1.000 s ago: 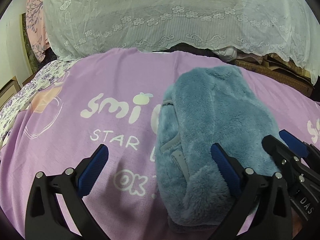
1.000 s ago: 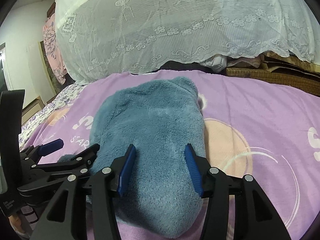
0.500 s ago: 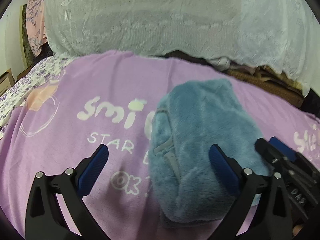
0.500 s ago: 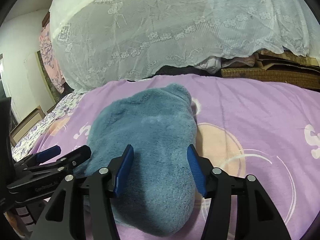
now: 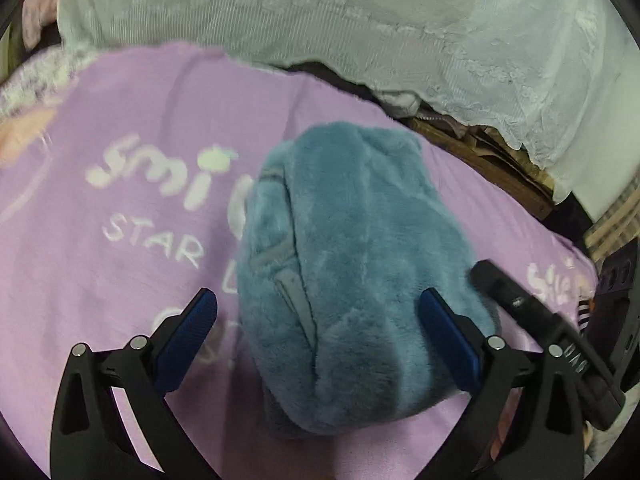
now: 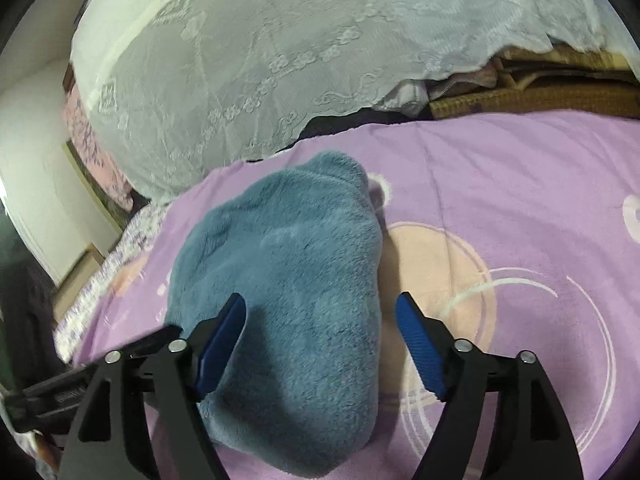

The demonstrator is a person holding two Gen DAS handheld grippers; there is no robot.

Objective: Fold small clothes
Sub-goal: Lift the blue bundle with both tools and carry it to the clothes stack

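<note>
Garment: blue fleece garment [image 5: 360,264], folded into a thick oblong bundle, fuzzy side out; grey zip tape [image 5: 294,300] showing along its left flank in left wrist view.
Garment pos: lying on purple blanket [image 5: 120,280], roughly mid-bed, long axis running away from both cams; near end rounded, far end narrower.
Blanket: white print "smi…", "STAR" to left of bundle; peach disc w/ white rings [image 6: 436,264] just right of bundle in right wrist view, bundle edge overlapping disc's left side.
Left tongs [image 5: 320,332]: wide open, nothing gripped; blue pads spread either side of bundle's near end; left pad [image 5: 188,328] over bare blanket, apart from fleece; right pad [image 5: 448,340] against or just above fleece top, can't tell contact.
Right tongs [image 6: 320,344]: opening, well spread, no hold on anything; bundle's near end between pads; left pad [image 6: 222,344] over fleece, right pad [image 6: 420,348] clear of it, over peach disc.
Tongs vs each other: right tongs' black finger seen at right edge of left wrist view, lying along bundle's right side; left tongs' black finger at lower left of right wrist view, beside bundle.
Backdrop: white lace cover [image 6: 280,60] draped over a big mound behind the bed; brown woven mat [image 6: 540,96] under its right edge.
Image quality: left wrist view motion-blurred, esp. at the edges.
</note>
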